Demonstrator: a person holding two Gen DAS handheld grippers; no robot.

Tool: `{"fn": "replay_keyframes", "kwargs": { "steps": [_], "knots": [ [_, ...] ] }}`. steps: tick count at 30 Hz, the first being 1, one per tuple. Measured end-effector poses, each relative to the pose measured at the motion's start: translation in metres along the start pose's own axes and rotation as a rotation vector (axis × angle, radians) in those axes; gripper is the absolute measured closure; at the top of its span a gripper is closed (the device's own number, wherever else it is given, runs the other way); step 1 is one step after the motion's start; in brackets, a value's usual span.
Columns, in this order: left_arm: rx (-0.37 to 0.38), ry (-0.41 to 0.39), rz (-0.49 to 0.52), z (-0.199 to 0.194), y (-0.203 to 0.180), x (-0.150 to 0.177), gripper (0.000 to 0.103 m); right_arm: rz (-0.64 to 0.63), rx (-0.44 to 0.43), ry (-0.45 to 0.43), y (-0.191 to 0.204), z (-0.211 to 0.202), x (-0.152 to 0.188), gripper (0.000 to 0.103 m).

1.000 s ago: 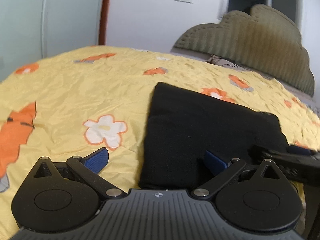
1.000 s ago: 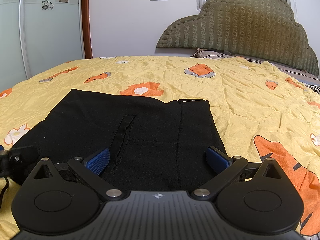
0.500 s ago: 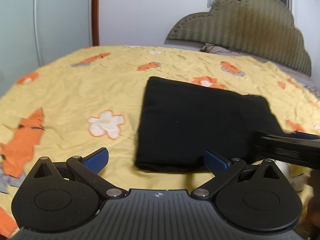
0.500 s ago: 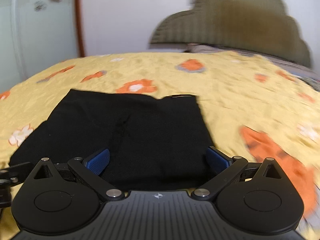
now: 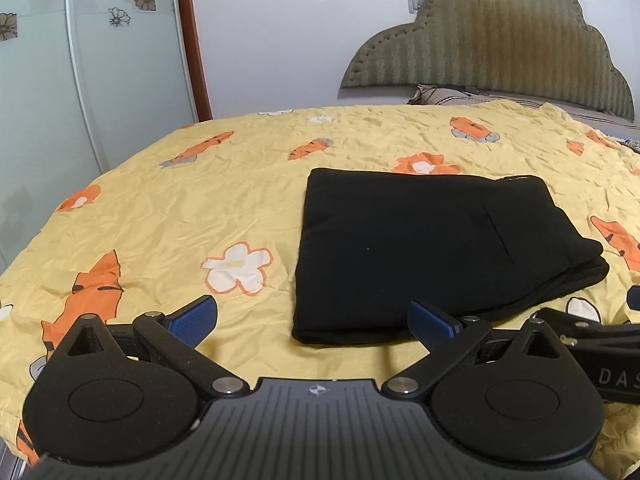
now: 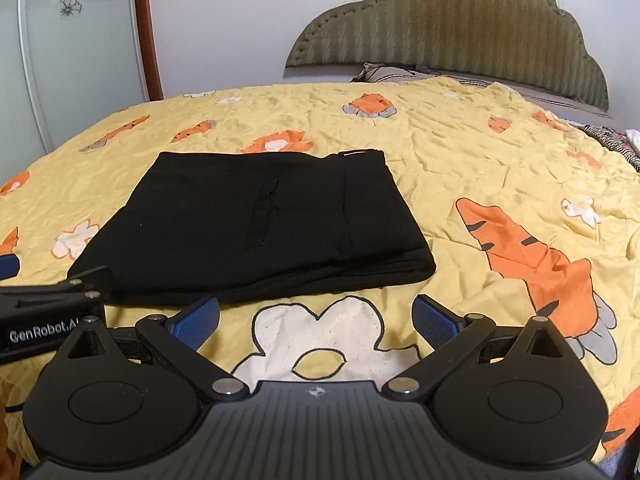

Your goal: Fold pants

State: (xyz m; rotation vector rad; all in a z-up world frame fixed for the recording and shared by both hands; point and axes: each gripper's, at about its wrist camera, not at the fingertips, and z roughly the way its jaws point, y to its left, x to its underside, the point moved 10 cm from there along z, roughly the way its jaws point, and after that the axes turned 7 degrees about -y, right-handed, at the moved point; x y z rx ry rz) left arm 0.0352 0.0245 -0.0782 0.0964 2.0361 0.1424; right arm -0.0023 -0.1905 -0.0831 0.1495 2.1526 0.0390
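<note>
Folded black pants (image 5: 432, 248) lie in a flat rectangle mid-bed on the yellow carrot-print bedspread (image 5: 168, 216), stacked layers showing along the near edge. Only the right wrist view reads "GenRobot.AI" on the left gripper (image 5: 314, 322); the left shows "DAS" on the right gripper (image 6: 316, 320). Both grippers hover wide open, empty, short of the pants.

Home bedroom — bed with yellow patterned bedspread (image 5: 168, 216), padded headboard (image 5: 488, 36), floral wardrobe door (image 5: 80, 60)
</note>
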Motion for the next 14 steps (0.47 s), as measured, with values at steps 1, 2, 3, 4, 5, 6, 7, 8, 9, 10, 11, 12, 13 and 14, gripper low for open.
{"fn": "replay_keyframes", "kwargs": {
  "steps": [1,2,3,4,5,6,7,8,9,10,11,12,13,14],
  "knots": [
    [-0.002,0.000,0.000,0.0000,0.0004,-0.0002,0.000,0.002,-0.001,0.002,-0.0010,-0.0009,0.0011,0.000],
    [-0.003,0.001,0.001,0.0000,0.0006,-0.0001,0.000,0.003,-0.003,0.003,-0.0010,-0.0009,0.0017,0.000],
    [-0.002,0.001,0.002,-0.0003,0.0006,0.0001,0.000,0.003,-0.004,0.004,-0.0010,-0.0010,0.0025,0.000],
    [-0.002,0.002,0.002,-0.0002,0.0005,0.0003,0.000,0.003,-0.004,0.007,-0.0009,-0.0006,0.0029,0.000],
    [-0.001,0.003,0.003,-0.0002,0.0007,0.0003,0.000,0.003,-0.005,0.009,-0.0010,-0.0007,0.0035,0.000],
    [-0.002,0.002,0.003,-0.0002,0.0009,0.0005,0.000,0.005,-0.007,0.009,-0.0008,-0.0009,0.0034,0.000],
    [-0.002,-0.001,0.003,-0.0003,0.0009,0.0002,0.000,0.005,-0.009,0.007,-0.0003,-0.0013,0.0032,0.000],
    [-0.004,-0.007,0.004,-0.0007,0.0011,-0.0002,0.000,0.003,-0.012,0.006,0.0002,-0.0017,0.0032,0.000],
    [-0.004,-0.013,0.004,-0.0011,0.0013,-0.0006,0.000,0.000,-0.014,0.004,0.0008,-0.0020,0.0030,0.000],
    [-0.002,-0.019,0.003,-0.0017,0.0015,-0.0011,0.000,-0.004,-0.012,0.003,0.0011,-0.0022,0.0030,0.000],
    [0.000,-0.023,0.001,-0.0023,0.0020,-0.0013,0.000,-0.007,-0.010,0.001,0.0012,-0.0026,0.0032,0.000],
    [-0.004,-0.026,0.000,-0.0027,0.0030,-0.0019,0.000,-0.009,-0.008,-0.001,0.0012,-0.0029,0.0034,0.000],
    [-0.008,-0.029,0.000,-0.0027,0.0037,-0.0024,0.000,-0.012,-0.008,-0.002,0.0014,-0.0028,0.0029,0.000],
    [-0.009,-0.030,0.000,-0.0026,0.0045,-0.0029,0.000,-0.012,-0.010,-0.004,0.0013,-0.0030,0.0029,0.000]
  ]
}}
